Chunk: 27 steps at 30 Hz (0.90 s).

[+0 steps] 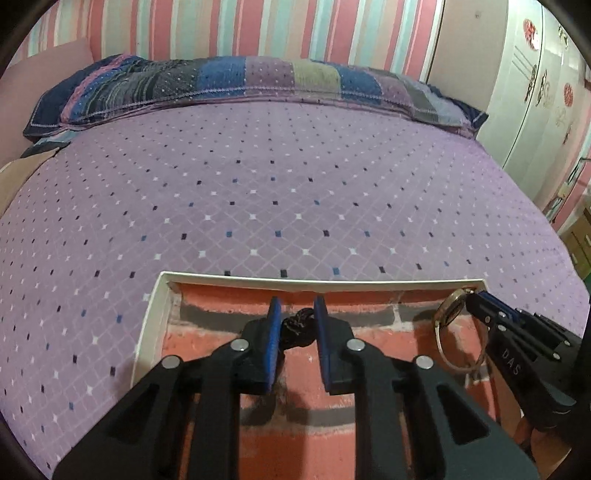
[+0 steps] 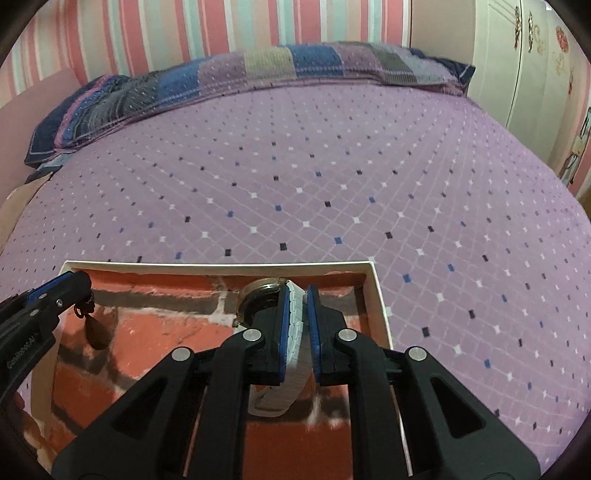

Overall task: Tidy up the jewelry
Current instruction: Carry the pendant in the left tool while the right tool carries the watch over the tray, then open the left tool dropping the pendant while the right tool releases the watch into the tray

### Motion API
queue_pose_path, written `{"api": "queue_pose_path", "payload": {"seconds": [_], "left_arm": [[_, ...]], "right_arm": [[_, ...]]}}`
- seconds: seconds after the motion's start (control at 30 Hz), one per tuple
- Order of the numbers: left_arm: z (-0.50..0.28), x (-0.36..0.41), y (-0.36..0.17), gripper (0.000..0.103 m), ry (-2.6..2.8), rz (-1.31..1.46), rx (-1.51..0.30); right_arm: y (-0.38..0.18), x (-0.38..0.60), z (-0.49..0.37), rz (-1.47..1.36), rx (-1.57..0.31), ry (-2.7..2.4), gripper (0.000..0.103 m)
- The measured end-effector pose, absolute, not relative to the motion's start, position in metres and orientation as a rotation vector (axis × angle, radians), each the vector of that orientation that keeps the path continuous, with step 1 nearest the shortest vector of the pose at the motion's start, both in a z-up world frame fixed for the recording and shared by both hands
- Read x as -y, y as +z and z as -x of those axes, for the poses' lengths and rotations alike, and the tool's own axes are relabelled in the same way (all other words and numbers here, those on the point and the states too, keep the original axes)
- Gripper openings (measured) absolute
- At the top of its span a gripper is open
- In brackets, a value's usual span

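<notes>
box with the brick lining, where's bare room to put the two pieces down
Bare lining in the box lies mid-floor between the left gripper with its dark trinket and the right gripper holding the watch. Its right wall is crowded.

Two wrist fisheyes, each close behind its own jaws, angled down across the white-rimmed tray [image 1: 151,325] toward the pillow [image 2: 258,70]; shared: tray, purple bedspread [image 1: 258,192], striped wall [image 2: 184,33].

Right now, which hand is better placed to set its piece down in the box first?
Probably the left: its tool holds the small dark beaded piece low over the white box's brick-patterned floor. The right tool grips a bulkier white-strapped wristwatch.
</notes>
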State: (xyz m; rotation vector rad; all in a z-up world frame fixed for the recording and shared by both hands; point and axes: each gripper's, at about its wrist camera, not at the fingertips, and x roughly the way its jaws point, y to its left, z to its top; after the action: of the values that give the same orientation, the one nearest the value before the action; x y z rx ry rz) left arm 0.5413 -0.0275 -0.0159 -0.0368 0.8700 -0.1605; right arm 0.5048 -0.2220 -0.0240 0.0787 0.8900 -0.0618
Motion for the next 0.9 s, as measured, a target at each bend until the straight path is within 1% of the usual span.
{"api": "queue_pose_path", "payload": {"seconds": [0.27, 0.37, 0.4, 0.43, 0.47, 0.5, 0.53, 0.57, 0.63, 0.67, 0.7, 0.73, 0.77, 0.8, 0.87, 0.9], "left_arm": [[-0.557, 0.028, -0.041, 0.019, -0.126, 0.020, -0.949], [-0.555, 0.029, -0.042, 0.020, -0.116, 0.015, -0.946], [-0.555, 0.029, -0.042, 0.022, -0.119, 0.015, -0.955], [-0.554, 0.029, -0.041, 0.025, -0.118, 0.013, -0.960], [-0.554, 0.029, -0.040, 0.037, -0.115, 0.010, -0.961], [-0.550, 0.029, -0.037, 0.043, -0.098, -0.003, -0.949], [-0.547, 0.028, -0.034, 0.053, -0.084, -0.013, -0.936], [-0.543, 0.027, -0.030, 0.058, -0.071, -0.021, -0.921], [-0.532, 0.025, -0.022, 0.059, -0.088, -0.016, -0.912], [-0.528, 0.024, -0.018, 0.060, -0.093, -0.019, -0.909], [-0.519, 0.022, -0.011, 0.063, -0.100, -0.024, -0.897], [-0.511, 0.020, -0.005, 0.065, -0.105, -0.027, -0.882], [-0.501, 0.016, 0.003, 0.072, -0.109, -0.028, -0.861], [-0.488, 0.011, 0.013, 0.076, -0.114, -0.026, -0.838], [-0.467, 0.004, 0.028, 0.082, -0.122, -0.025, -0.802], [-0.452, -0.001, 0.039, 0.085, -0.122, -0.030, -0.774]], "right_arm": [[-0.037, 0.230, -0.522, -0.051, -0.943, -0.073, 0.011], [-0.039, 0.232, -0.521, -0.061, -0.950, -0.063, 0.014], [-0.039, 0.232, -0.520, -0.061, -0.947, -0.062, 0.016], [-0.038, 0.233, -0.519, -0.065, -0.944, -0.062, 0.025], [-0.036, 0.233, -0.518, -0.073, -0.940, -0.058, 0.034], [-0.033, 0.234, -0.514, -0.082, -0.933, -0.050, 0.037], [-0.030, 0.234, -0.511, -0.083, -0.928, -0.046, 0.043], [-0.026, 0.234, -0.509, -0.085, -0.921, -0.039, 0.049], [-0.014, 0.235, -0.497, -0.103, -0.898, 0.008, 0.056], [-0.008, 0.235, -0.492, -0.105, -0.883, 0.021, 0.062], [0.002, 0.235, -0.482, -0.098, -0.853, 0.027, 0.066], [0.011, 0.236, -0.473, -0.088, -0.826, 0.024, 0.076], [0.018, 0.237, -0.466, -0.080, -0.807, 0.021, 0.084], [0.028, 0.239, -0.453, -0.070, -0.781, 0.023, 0.086], [0.046, 0.244, -0.429, -0.060, -0.743, 0.025, 0.096], [0.052, 0.245, -0.419, -0.057, -0.727, 0.024, 0.097]]}}
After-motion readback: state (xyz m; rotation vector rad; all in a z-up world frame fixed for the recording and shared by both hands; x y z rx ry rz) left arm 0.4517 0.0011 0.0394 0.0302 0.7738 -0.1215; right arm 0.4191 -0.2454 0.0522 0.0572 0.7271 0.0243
